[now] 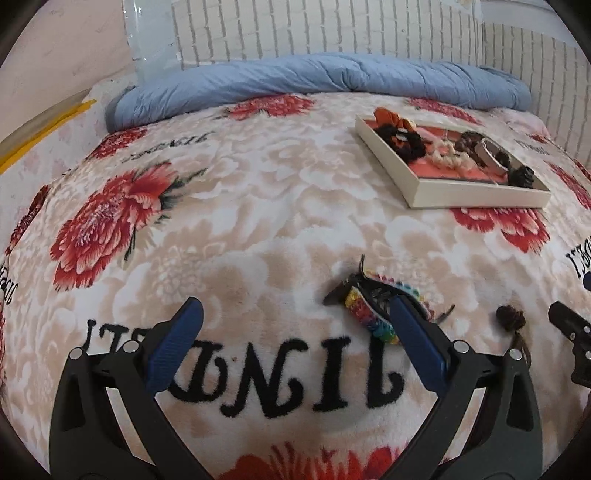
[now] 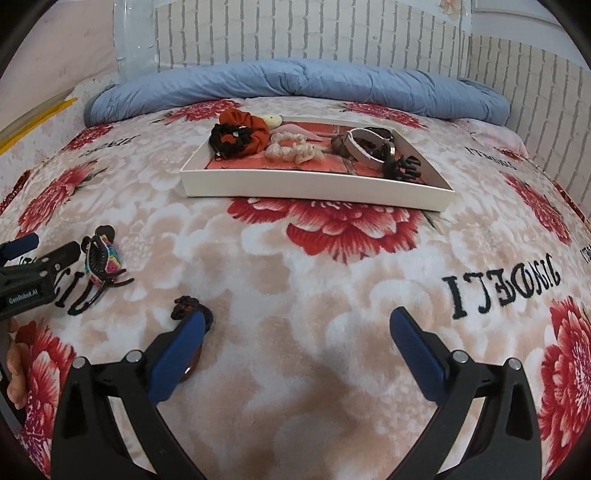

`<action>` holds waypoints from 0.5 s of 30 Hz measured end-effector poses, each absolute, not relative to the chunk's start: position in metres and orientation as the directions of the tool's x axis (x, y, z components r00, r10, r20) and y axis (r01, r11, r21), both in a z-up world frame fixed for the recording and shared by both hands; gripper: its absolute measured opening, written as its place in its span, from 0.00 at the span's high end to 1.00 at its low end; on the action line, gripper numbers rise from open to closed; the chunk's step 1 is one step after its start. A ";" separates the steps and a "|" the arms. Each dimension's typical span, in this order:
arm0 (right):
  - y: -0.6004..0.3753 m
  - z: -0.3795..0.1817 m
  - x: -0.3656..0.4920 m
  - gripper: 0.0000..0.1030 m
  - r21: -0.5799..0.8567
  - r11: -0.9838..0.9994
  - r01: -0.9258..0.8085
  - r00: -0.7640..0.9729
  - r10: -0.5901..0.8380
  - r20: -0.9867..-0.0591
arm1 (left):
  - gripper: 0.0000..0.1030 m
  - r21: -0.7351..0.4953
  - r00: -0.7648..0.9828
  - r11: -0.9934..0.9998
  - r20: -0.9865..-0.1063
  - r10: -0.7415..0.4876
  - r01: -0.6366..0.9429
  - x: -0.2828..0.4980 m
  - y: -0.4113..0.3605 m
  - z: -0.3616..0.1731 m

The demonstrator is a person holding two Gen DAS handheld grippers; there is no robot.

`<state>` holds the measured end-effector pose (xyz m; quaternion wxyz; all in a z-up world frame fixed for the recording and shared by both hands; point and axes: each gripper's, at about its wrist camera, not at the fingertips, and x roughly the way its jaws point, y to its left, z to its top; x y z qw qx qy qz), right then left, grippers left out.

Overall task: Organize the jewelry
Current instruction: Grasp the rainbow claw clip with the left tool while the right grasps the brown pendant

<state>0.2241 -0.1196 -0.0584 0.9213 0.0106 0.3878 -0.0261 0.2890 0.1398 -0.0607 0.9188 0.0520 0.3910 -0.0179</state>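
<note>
A: Holdings?
B: Left gripper (image 1: 295, 325), right gripper (image 2: 297, 334): jaws spread wide, nothing held.
A: Loose pieces?
B: Two on the plush flowered blanket (image 2: 303, 280): one rainbow beaded claw clip (image 1: 373, 302) beside the left fingers, one dark knotted hair tie (image 2: 188, 306).
A: The tray?
B: Shallow white cardboard tray (image 2: 314, 194); only the right view shows the cream scrunchie (image 2: 291, 147) plainly.

A home bedroom: a bed spread with a plush beige blanket printed with red flowers (image 2: 332, 225), a rolled blue quilt (image 2: 295, 83) along its far edge, and white brick-pattern wallpaper (image 2: 314, 33) behind it.
</note>
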 end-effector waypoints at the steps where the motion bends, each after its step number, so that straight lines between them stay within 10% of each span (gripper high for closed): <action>1: -0.120 -0.059 0.224 0.05 0.005 0.998 0.056 0.696 -0.035 -0.718 | 0.05 0.079 0.687 0.994 -0.726 0.004 0.077 0.289 0.140 -0.063; 15: -0.091 -0.064 0.227 0.11 -0.025 1.000 0.005 0.683 -0.021 -0.730 | 0.05 0.065 0.635 0.987 -0.771 -0.042 0.144 0.327 0.132 -0.067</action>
